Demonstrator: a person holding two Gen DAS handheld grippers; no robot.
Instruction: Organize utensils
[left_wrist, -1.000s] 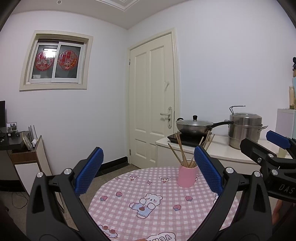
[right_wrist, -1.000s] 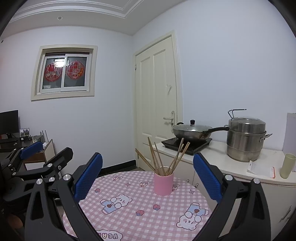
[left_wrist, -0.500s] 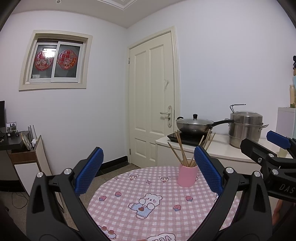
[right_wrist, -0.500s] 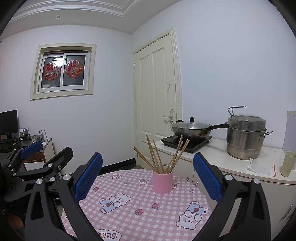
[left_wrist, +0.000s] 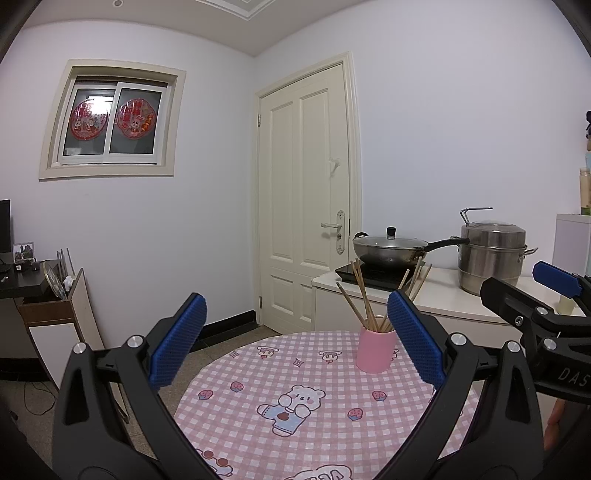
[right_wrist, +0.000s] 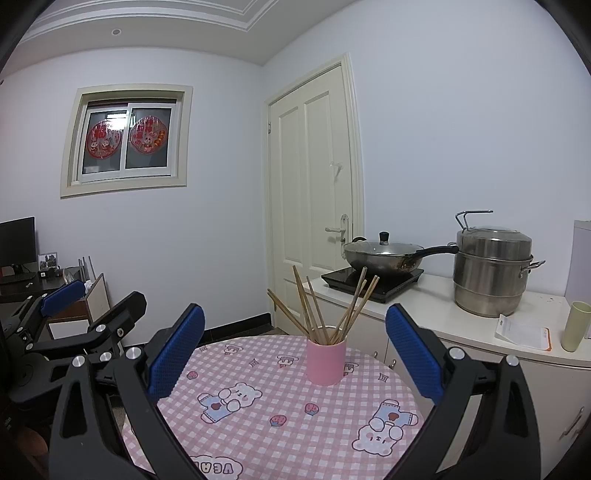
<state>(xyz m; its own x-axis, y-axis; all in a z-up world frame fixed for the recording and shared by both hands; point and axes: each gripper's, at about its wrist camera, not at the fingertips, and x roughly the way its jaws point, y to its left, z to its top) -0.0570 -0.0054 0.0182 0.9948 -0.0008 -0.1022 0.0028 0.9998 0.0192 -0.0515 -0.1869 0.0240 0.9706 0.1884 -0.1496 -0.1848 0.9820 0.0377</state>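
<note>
A pink cup (left_wrist: 373, 351) (right_wrist: 326, 361) stands upright toward the far side of a round table with a pink checked cloth (left_wrist: 314, 410) (right_wrist: 280, 417). Several wooden chopsticks (right_wrist: 325, 306) (left_wrist: 364, 299) stand in it, fanned out. My left gripper (left_wrist: 295, 339) is open and empty, held above the near side of the table. My right gripper (right_wrist: 295, 350) is open and empty, also back from the cup. The right gripper shows at the right edge of the left wrist view (left_wrist: 546, 295); the left gripper shows at the left of the right wrist view (right_wrist: 74, 317).
Behind the table is a white counter (right_wrist: 461, 325) with an induction hob, a lidded wok (right_wrist: 384, 254), a steel steamer pot (right_wrist: 493, 269), a paper and a pale cup (right_wrist: 574, 325). A closed door (right_wrist: 314, 192) is behind. A desk and shelf (left_wrist: 44, 295) stand at the left.
Both views have shifted slightly; the table and cup sit a little lower in frame. Both grippers stay open and empty.
</note>
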